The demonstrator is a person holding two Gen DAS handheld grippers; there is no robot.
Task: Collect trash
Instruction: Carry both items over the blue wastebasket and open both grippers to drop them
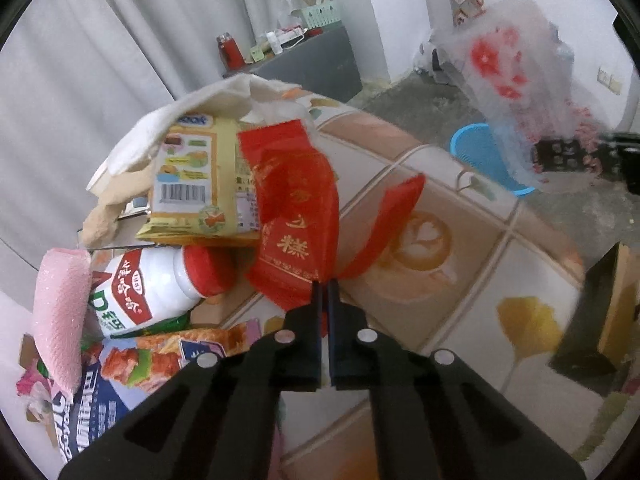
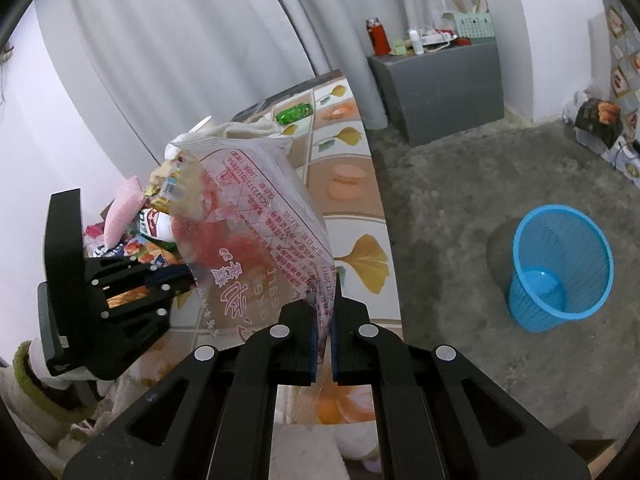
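Right gripper pinches the clear printed bag while the left gripper clamps the red wrapper; both should lift clear of the pile, then carry toward the blue bin at three o'clock.

a lived-in home room, long grey pleated curtains at 11 o'clock, grey box cabinet cluttered with bottles at 1 o'clock, rough grey carpet floor, blue plastic mesh wastebasket at 3 o'clock, leaf-patterned tablecloth mid-frame
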